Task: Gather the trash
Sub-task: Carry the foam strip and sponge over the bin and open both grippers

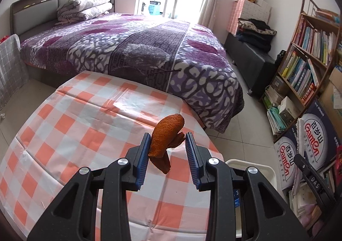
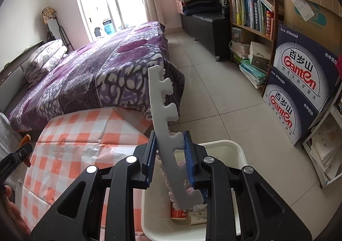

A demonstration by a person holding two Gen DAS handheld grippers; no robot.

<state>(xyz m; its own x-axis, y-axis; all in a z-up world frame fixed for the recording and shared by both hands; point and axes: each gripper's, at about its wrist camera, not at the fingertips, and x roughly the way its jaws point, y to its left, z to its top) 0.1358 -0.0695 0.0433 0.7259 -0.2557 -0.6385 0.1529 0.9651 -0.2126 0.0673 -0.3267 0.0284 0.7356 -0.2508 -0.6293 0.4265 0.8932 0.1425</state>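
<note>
A curled orange peel (image 1: 168,127) hangs above the orange-and-white checked tablecloth (image 1: 85,123), with my left gripper (image 1: 168,137) shut on it between the blue pads. A long grey foam strip with notched edges (image 2: 162,99) stands nearly upright, and my right gripper (image 2: 170,135) is shut on its lower half. Under that gripper stands a white bin (image 2: 224,144) beside the table, with paper scraps and wrappers in it. The bin's rim (image 1: 252,164) also shows at the lower right of the left wrist view. The left gripper's tip (image 2: 19,155) shows at the left edge of the right wrist view.
A bed with a purple patterned blanket (image 1: 149,48) lies just beyond the table. A bookshelf (image 2: 250,12) and stacked Ganten water boxes (image 2: 299,82) line the right wall. Grey tiled floor (image 2: 213,91) runs between bed and shelf. A dark bench with folded clothes (image 2: 203,20) stands further back.
</note>
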